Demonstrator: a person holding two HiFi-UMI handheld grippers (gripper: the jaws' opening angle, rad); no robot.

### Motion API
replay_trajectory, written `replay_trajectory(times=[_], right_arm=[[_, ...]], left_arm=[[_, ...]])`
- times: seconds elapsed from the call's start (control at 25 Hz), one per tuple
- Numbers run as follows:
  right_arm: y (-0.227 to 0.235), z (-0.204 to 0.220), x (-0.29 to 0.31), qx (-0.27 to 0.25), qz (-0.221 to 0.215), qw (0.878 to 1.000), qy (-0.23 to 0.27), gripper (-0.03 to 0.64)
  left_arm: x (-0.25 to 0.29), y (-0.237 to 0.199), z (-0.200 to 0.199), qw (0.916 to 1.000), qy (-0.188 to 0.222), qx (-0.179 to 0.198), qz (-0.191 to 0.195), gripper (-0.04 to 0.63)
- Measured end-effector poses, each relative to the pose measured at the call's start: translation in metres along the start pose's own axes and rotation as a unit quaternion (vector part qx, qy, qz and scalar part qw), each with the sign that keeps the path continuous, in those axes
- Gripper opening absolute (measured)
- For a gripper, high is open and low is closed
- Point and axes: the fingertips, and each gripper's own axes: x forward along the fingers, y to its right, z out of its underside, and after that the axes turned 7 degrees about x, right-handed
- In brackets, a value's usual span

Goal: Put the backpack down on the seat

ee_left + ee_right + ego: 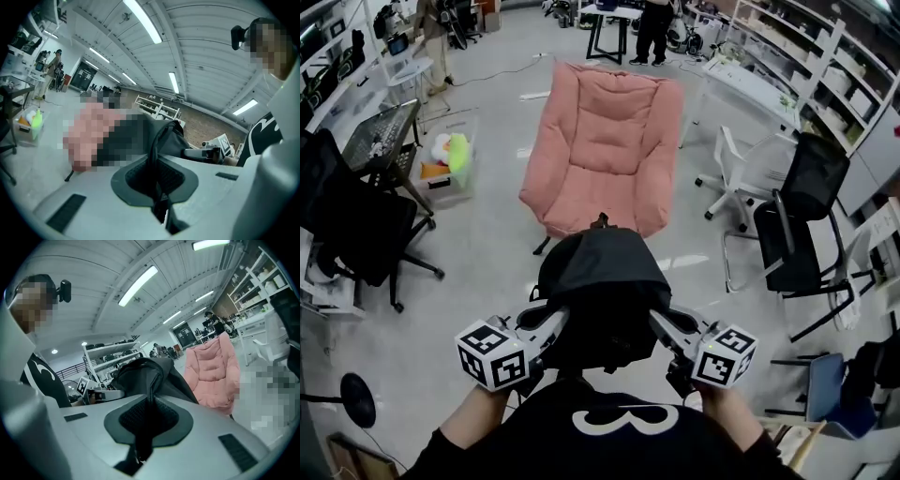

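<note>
Both clamped: my left gripper [551,328] and right gripper [664,328] each pinch a black strap of the backpack [602,286], which hangs between them in front of me. The pink chair [605,150] stands well ahead with nothing on its seat. I'd say the carry and the set-down remain.

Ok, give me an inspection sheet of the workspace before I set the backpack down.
Surface: grey floor.
Job's things: black backpack held up short of the pink chair; its seat is bare.
Clutter: bin of toys left of the chair.
Grippers: left gripper and right gripper both shut on the backpack, one each side.
Cables: one cable on the floor, far left.
Surroundings: black office chair, white chair, shelves, a person standing at the back.
</note>
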Motion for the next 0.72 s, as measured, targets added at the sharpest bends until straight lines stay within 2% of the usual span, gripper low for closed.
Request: replay_trajectory(times=[0.4, 0.56, 0.72], right_arm=[[0.053, -0.059, 0.119, 0.029, 0.03, 0.999, -0.025, 0.025], [0.07, -0.07, 0.147, 0.03, 0.046, 0.998, -0.024, 0.025], [0.083, -0.079, 0.157, 0.037, 0.053, 0.998, -0.017, 0.025]], left_arm=[[0.053, -0.132, -0.052, 0.9993, -0.033, -0.012, 0.009, 0.018], [0.071, -0.165, -0.059, 0.9989, -0.042, -0.011, 0.02, 0.018], [0.086, -0.179, -0.066, 0.9984, -0.048, -0.012, 0.027, 0.018]])
